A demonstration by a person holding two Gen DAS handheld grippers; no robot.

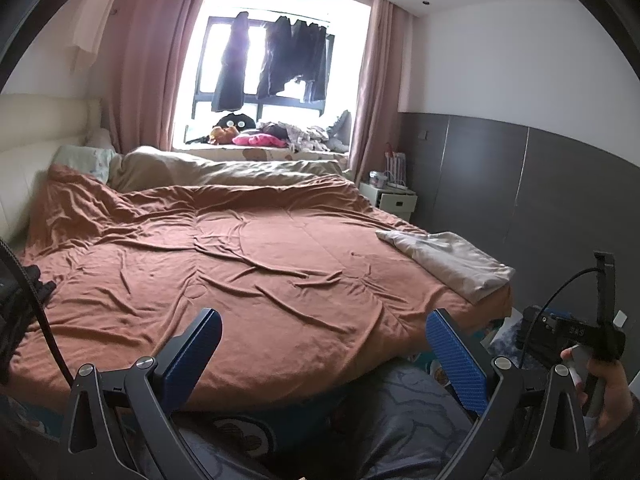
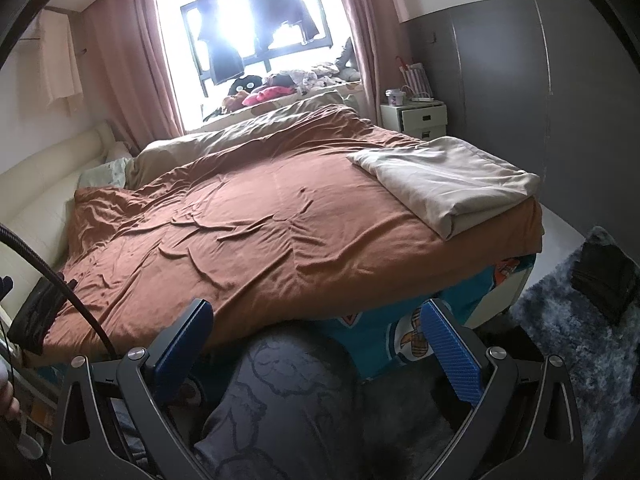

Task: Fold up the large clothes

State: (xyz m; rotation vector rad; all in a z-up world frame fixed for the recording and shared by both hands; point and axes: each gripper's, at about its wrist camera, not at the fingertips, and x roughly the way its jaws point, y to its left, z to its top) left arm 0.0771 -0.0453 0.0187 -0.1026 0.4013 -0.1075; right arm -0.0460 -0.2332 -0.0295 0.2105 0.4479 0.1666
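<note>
A large rust-brown sheet (image 1: 248,264) lies spread and wrinkled over the bed; it also shows in the right wrist view (image 2: 260,232). A folded beige cloth (image 1: 452,260) rests on the bed's right near corner, also seen in the right wrist view (image 2: 448,184). My left gripper (image 1: 324,332) is open and empty, held just above the sheet's near edge. My right gripper (image 2: 316,324) is open and empty, above the bed's near edge and the person's patterned trouser leg (image 2: 280,400). The right gripper's body and the hand holding it show in the left wrist view (image 1: 576,336).
A beige duvet (image 1: 224,168) lies bunched at the far side of the bed. A cream headboard (image 1: 36,128) is on the left. A white nightstand (image 2: 416,118) stands at the far right. A grey shaggy rug (image 2: 568,340) with a dark object (image 2: 608,280) lies right of the bed.
</note>
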